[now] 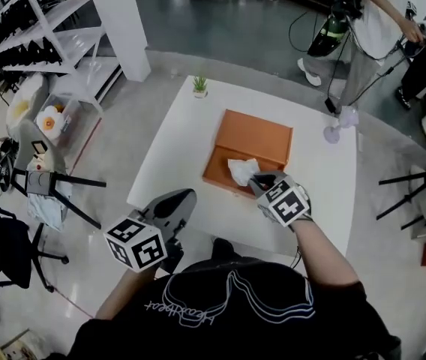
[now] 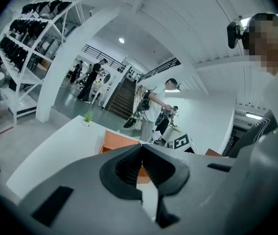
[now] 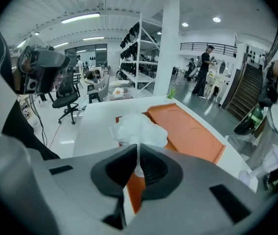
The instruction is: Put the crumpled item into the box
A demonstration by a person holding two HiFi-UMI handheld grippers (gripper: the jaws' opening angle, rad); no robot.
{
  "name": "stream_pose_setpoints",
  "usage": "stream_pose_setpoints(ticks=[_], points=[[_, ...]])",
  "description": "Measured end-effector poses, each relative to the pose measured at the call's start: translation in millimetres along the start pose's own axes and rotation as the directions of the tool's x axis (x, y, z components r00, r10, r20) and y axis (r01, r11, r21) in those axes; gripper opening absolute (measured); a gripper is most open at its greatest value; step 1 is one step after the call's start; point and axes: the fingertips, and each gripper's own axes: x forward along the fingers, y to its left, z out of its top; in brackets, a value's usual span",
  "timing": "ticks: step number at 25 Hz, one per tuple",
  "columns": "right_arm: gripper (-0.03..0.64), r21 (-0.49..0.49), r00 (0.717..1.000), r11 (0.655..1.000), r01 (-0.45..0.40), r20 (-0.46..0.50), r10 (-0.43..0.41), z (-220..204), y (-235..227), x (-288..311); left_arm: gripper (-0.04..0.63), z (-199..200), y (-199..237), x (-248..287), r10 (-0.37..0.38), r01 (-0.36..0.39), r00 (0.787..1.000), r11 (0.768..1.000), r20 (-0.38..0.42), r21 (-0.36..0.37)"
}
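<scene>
A crumpled white tissue [image 1: 242, 170] hangs from my right gripper [image 1: 256, 180], which is shut on it just above the near edge of the open orange box [image 1: 262, 137]. In the right gripper view the tissue [image 3: 138, 130] bulges out past the closed jaws, with the orange box [image 3: 188, 131] lying beyond and below. My left gripper [image 1: 184, 201] is held off the table's near left edge, shut with nothing in it. The left gripper view shows its jaws pressed together and the orange box [image 2: 114, 142] further on.
The white table [image 1: 190, 133] carries a small potted plant [image 1: 199, 86] at its far left corner and a pale purple object [image 1: 339, 124] at its right edge. A person stands beyond the table at the upper right. Chairs and shelving stand to the left.
</scene>
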Motion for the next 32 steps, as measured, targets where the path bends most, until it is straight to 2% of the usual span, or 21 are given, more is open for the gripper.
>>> stream_pose_setpoints(ticks=[13, 19, 22, 26, 32], points=[[0.026, -0.054, 0.972, 0.998, -0.031, -0.235, 0.017, -30, -19, 70, 0.005, 6, 40, 14, 0.051, -0.051, 0.999, 0.998, -0.013, -0.042], [0.04, -0.078, 0.962, 0.996, -0.042, -0.272, 0.019, -40, -19, 80, 0.005, 1, 52, 14, 0.072, -0.074, 0.997, 0.995, -0.022, -0.064], [0.106, -0.059, 0.965, 0.997, -0.056, -0.261, 0.039, -38, -17, 79, 0.005, 0, 52, 14, 0.074, -0.076, 0.997, 0.995, -0.022, -0.072], [0.149, -0.024, 0.975, 0.998, -0.057, -0.217, 0.05, -32, -17, 72, 0.005, 0, 49, 16, 0.072, -0.073, 0.997, 0.995, -0.023, -0.067], [0.195, 0.128, 0.996, 0.989, -0.077, -0.031, 0.081, -14, -18, 46, 0.005, -3, 41, 18, 0.06, -0.061, 0.998, 0.996, -0.019, -0.068]])
